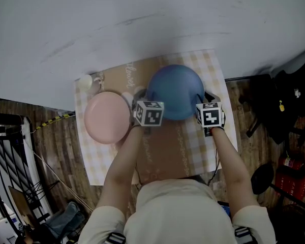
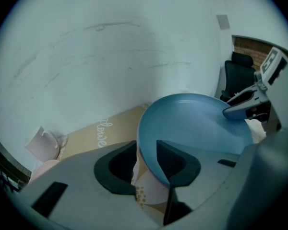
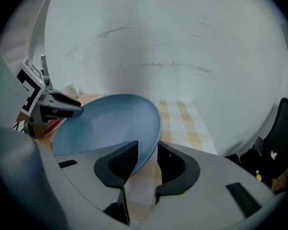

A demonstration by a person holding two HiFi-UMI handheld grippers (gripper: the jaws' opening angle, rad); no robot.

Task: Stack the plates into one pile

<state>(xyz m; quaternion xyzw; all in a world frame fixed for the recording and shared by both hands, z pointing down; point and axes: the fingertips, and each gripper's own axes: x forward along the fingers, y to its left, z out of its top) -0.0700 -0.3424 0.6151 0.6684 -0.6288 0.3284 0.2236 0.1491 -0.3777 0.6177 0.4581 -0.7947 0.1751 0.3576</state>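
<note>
A blue plate [image 1: 175,90] sits at the far middle of the checked tablecloth [image 1: 99,161]. Left of it a pink plate [image 1: 107,117] lies flat on the cloth. My left gripper [image 1: 142,96] is at the blue plate's left rim and my right gripper [image 1: 206,96] at its right rim. In the left gripper view the left gripper [image 2: 146,159] is open, with the blue plate [image 2: 197,123] rim between its jaws and a gap beside it. In the right gripper view the right gripper [image 3: 148,159] stands the same way around the blue plate [image 3: 105,123] edge.
A small white object [image 1: 85,81] stands at the cloth's far left corner, behind the pink plate. A pale wall runs just beyond the table. Wooden floor lies on both sides, with a black chair [image 1: 274,105] at the right and a metal rack [image 1: 7,151] at the left.
</note>
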